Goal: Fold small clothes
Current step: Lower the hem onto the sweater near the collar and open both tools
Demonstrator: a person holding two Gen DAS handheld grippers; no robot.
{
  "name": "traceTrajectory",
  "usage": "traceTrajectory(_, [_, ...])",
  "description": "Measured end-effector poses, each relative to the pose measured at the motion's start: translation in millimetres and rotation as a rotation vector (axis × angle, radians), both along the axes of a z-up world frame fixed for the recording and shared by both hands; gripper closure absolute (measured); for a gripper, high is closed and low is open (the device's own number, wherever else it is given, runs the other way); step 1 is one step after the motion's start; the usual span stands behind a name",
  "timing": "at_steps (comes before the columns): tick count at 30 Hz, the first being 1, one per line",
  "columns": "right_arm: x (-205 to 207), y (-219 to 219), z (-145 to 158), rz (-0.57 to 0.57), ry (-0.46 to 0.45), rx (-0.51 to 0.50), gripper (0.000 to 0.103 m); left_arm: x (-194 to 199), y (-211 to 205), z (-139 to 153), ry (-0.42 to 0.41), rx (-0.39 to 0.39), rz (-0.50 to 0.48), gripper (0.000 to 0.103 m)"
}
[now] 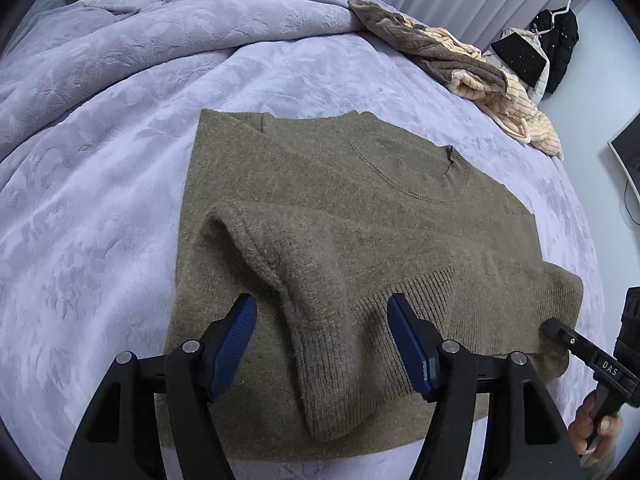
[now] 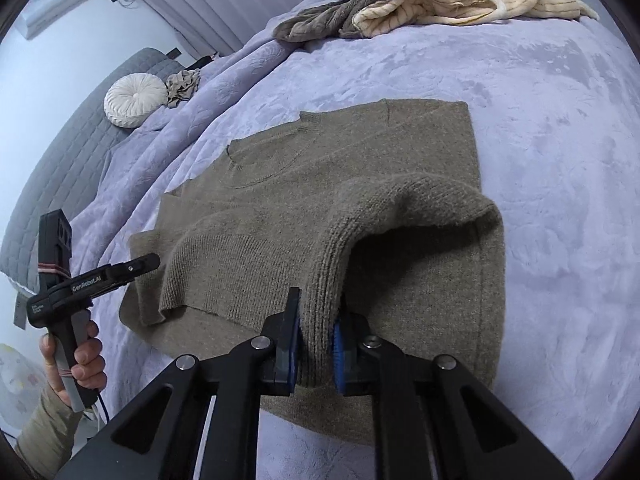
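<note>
Sweater [image 1: 340, 216], olive-brown knit, lying on a lavender plush blanket [image 1: 100, 208] that covers a bed; its round neckline points toward the far side, and its side portions are folded inward over the body. Ribbed hem [image 2: 248, 264] drawn up and doubled back over the lower part of the garment, forming a raised fold. Left gripper [image 1: 322, 344] — jaws standing well apart, blue pads on either side of the folded knit, neither pad pressing on it; the fabric lies loose between them. Right gripper [image 2: 316, 344] — jaws drawn close together and clamped on the ribbed edge of the sweater, which bulges upward just beyond the pads into an arched hollow fold. In the left wrist view the right gripper's black body shows at the lower right edge, touching the sweater's near right corner, with part of a hand [image 1: 596, 428] on its handle. In the right wrist view the left gripper's body appears at left, held by a hand [image 2: 80, 364] with a beige sleeve [image 2: 44, 436] below it. Heap of striped cream and grey-brown clothes [image 2: 440, 4] at the far edge of the bed, well apart from the sweater. Round white cushion [image 2: 134, 100] near the grey headboard [image 2: 72, 168], with a crumpled beige cloth [image 2: 184, 84] just beside it.
</note>
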State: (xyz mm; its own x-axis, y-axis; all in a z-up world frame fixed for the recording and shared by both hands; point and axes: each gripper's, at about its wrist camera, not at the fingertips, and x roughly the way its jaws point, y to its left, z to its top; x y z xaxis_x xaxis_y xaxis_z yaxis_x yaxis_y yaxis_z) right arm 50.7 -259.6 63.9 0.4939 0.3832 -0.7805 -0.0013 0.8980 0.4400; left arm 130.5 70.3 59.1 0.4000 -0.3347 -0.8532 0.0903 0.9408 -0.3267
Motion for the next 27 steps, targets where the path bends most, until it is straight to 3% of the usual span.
traceTrajectory(1, [0.2, -0.9, -0.4, -0.001, 0.002, 0.001, 0.088, -2.0, 1.1, -1.2, 0.004, -0.02, -0.006, 0.035])
traceTrajectory(3, [0.9, -2.0, -2.5, -0.003, 0.006, -0.006, 0.088, -4.2, 2.0, -6.8, 0.032, -0.071, -0.017, 0.053])
traceTrajectory(4, [1.4, -2.6, -4.0, -0.005, 0.008, -0.011, 0.088, -5.0, -0.4, -10.7, 0.05, -0.084, -0.032, 0.073])
traceTrajectory(5, [1.5, -2.5, -4.9, -0.004, 0.008, -0.013, 0.088, -5.9, -3.9, -14.1, 0.061, -0.072, -0.047, 0.087])
traceTrajectory(8, [0.1, -0.5, -2.1, 0.007, -0.009, -0.03, 0.089, -8.9, -9.4, -13.5, 0.047, -0.049, -0.053, 0.092])
traceTrajectory(11, [-2.5, 0.1, 8.1, 0.019, -0.04, -0.043, 0.09, -9.4, -2.0, 4.3, 0.01, -0.113, -0.023, 0.092])
traceTrajectory(18, [7.7, -12.2, 38.5, -0.008, -0.104, 0.029, 0.09, 18.9, 12.1, 36.8, -0.037, -0.177, 0.037, 0.092])
traceTrajectory(27, [53.8, -30.9, 39.2, -0.113, -0.078, 0.142, 0.09, 64.5, 12.6, 18.8, 0.039, -0.215, 0.13, 0.092])
